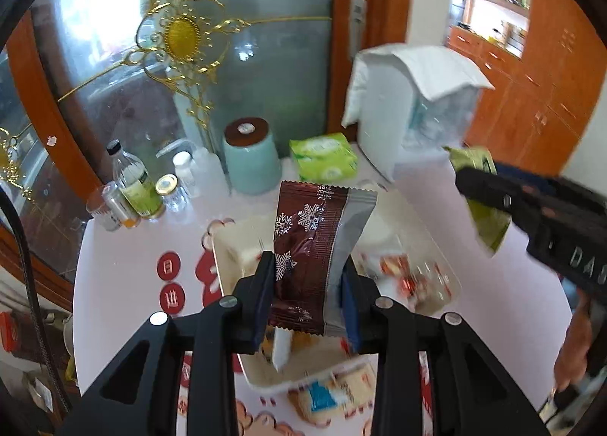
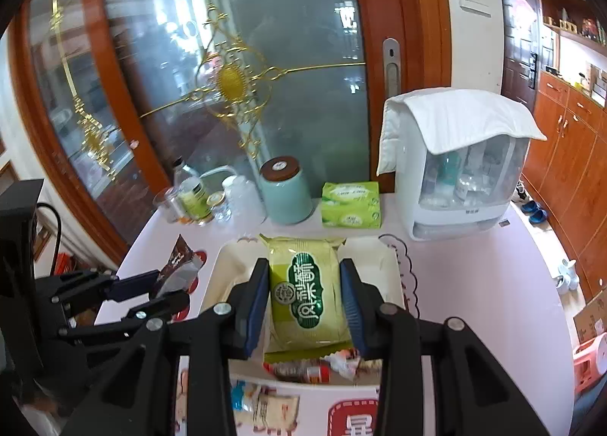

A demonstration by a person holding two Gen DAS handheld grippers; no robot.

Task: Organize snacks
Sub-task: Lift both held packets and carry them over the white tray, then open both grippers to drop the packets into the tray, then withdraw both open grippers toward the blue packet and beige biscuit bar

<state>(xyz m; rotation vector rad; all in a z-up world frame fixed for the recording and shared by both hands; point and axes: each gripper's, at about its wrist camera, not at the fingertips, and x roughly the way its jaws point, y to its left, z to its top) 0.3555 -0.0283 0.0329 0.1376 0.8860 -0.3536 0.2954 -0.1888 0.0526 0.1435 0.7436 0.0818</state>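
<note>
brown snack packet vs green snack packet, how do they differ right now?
Brown packet is dark with white snowflakes and a silver side; green packet is yellow-green with a dark green label. Brown sits in the left gripper, green in the right gripper. Both are clamped, lifted above the tray.

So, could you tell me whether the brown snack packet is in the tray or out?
Out: the left gripper holds the brown snack packet clamped above the tray.

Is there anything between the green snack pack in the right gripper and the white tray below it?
Nothing visible. The green snack pack, clamped in the right gripper, hangs directly above the white tray; only small wrapped snacks lie inside.
</note>
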